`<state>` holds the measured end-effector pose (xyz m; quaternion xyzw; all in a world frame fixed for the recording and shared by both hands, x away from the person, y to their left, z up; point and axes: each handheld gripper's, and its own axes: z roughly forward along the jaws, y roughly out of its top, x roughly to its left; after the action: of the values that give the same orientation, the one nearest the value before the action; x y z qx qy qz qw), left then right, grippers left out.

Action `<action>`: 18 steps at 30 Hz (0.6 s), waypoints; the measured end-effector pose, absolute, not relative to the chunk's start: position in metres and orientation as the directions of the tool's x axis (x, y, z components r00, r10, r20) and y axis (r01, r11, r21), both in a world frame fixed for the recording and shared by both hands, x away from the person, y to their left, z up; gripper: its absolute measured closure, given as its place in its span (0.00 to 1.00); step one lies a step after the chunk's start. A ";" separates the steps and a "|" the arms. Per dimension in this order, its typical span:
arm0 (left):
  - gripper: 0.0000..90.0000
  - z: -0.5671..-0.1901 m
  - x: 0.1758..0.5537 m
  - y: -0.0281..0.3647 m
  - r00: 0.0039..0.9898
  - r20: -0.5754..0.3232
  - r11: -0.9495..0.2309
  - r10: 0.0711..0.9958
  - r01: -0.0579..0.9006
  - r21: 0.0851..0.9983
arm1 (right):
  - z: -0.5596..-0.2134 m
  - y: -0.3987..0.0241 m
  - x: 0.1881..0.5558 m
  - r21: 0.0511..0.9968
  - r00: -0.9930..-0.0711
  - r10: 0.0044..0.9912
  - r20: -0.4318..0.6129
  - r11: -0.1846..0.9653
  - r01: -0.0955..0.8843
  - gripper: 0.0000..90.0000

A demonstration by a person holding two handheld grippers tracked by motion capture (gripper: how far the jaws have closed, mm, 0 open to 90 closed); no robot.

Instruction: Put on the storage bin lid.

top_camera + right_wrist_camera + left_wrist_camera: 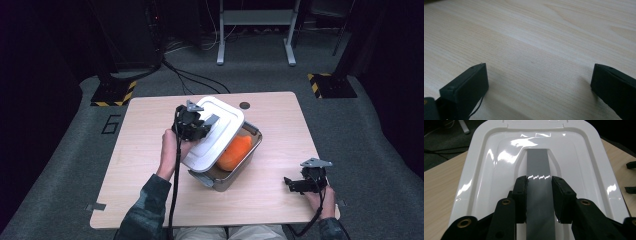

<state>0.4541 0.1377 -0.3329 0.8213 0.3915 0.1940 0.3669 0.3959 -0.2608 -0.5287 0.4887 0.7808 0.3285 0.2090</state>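
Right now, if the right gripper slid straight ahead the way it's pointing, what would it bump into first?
Probably nothing soon. The right gripper rests open on the wooden table, with bare wood ahead. In the high view it seems aimed below the grey box, but depth is unclear.

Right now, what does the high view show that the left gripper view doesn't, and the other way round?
The high view alone shows the clear box under the lid, the orange thing inside it, and the right tool resting open on the table near the person's side. The left gripper view alone shows, close up, the pads pressed on either side of the lid's grey handle. Both show the white lid, held by the left tool, and the wooden table.
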 end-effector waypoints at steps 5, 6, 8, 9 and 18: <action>0.73 -0.343 0.459 0.120 0.641 0.021 -0.448 0.767 0.512 0.733 | -0.529 -0.260 0.396 0.720 -0.426 0.905 -0.001 0.296 0.628 0.01; 0.73 -0.346 0.459 0.116 0.645 0.016 -0.450 0.764 0.516 0.729 | -0.529 -0.260 0.396 0.720 -0.426 0.905 -0.001 0.297 0.628 0.01; 0.74 -0.352 0.462 0.108 0.654 0.014 -0.464 0.756 0.522 0.716 | -0.529 -0.260 0.396 0.720 -0.427 0.904 -0.002 0.297 0.627 0.01; 0.73 -0.354 0.463 0.105 0.660 0.017 -0.475 0.751 0.522 0.708 | -0.529 -0.260 0.396 0.720 -0.426 0.905 -0.001 0.297 0.628 0.01; 0.73 -0.371 0.466 0.088 0.674 0.004 -0.498 0.739 0.541 0.678 | -0.529 -0.261 0.396 0.719 -0.435 0.900 -0.004 0.306 0.624 0.01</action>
<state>0.4659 0.0877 -0.3708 0.8526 0.3754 0.1485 0.3319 0.3958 -0.2610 -0.5287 0.4884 0.7804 0.3297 0.2091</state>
